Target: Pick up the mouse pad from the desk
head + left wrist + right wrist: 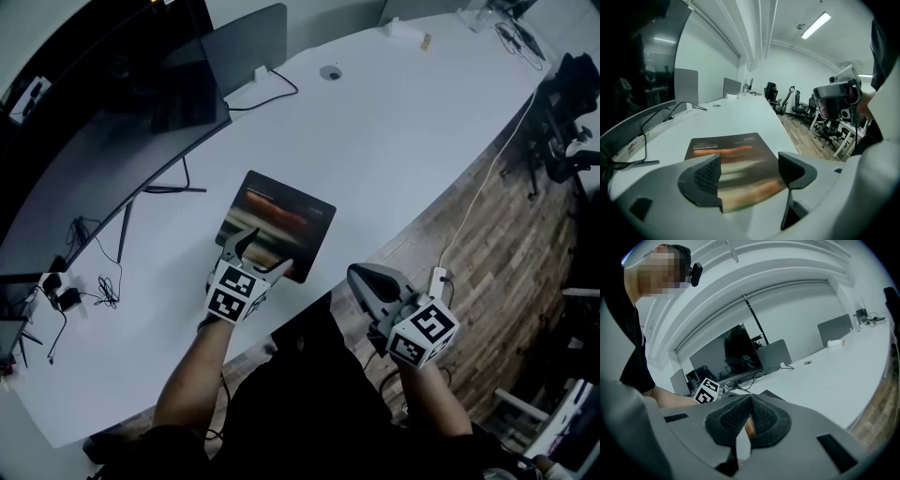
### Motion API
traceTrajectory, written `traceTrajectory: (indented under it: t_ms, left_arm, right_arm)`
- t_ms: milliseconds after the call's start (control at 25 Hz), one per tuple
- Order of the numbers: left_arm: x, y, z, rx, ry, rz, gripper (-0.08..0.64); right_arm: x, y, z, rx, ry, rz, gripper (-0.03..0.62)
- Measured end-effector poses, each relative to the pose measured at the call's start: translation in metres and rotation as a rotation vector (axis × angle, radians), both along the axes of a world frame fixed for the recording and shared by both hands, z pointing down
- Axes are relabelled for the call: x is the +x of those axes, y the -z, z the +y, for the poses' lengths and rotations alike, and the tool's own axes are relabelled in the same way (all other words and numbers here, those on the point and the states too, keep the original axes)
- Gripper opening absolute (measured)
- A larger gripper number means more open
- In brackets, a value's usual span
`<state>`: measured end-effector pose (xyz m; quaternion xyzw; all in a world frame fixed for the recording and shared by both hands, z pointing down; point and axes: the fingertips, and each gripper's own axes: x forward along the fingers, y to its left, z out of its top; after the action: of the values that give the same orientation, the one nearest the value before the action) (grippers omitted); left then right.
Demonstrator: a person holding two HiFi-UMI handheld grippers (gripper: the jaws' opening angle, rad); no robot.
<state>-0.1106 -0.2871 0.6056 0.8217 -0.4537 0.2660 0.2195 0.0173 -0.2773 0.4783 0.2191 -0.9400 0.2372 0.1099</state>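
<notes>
Left tool spread above the mouse pad; right tool closed and clear of the worktop.

The dark rectangular mouse pad with an orange-red printed band point(281, 220) point(726, 152) lies flat on the white curved worktop point(394, 122), near its front edge and in front of the dark curved monitor point(112, 103). The left tool point(258, 251) point(750, 171) points down at the pad's near edge with its jaws wide apart; the pad's near portion shows between them, and the pads do not press on it. Contact with the pad surface cannot be confirmed. The right tool point(370, 281) point(749, 420) hangs beyond the worktop edge, over the wood-plank floor point(506, 225), jaws brought together on nothing. Loose black cables point(94, 281) lie on the worktop left of the pad, well apart from it.
</notes>
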Motion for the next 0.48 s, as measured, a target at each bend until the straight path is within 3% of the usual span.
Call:
traceTrajectory:
  t_ms: [320,480]
  left_arm:
    - [0.012,-0.036,-0.008,-0.099,-0.187,-0.126,0.489]
    - [0.007,-0.049,-0.019,-0.139,-0.223,-0.148,0.522]
  right_arm:
    - [-0.009,-0.019,-0.010,-0.041,0.015,-0.017,0.003]
    - [-0.008,-0.026,-0.010,-0.059,0.021,-0.010,0.003]
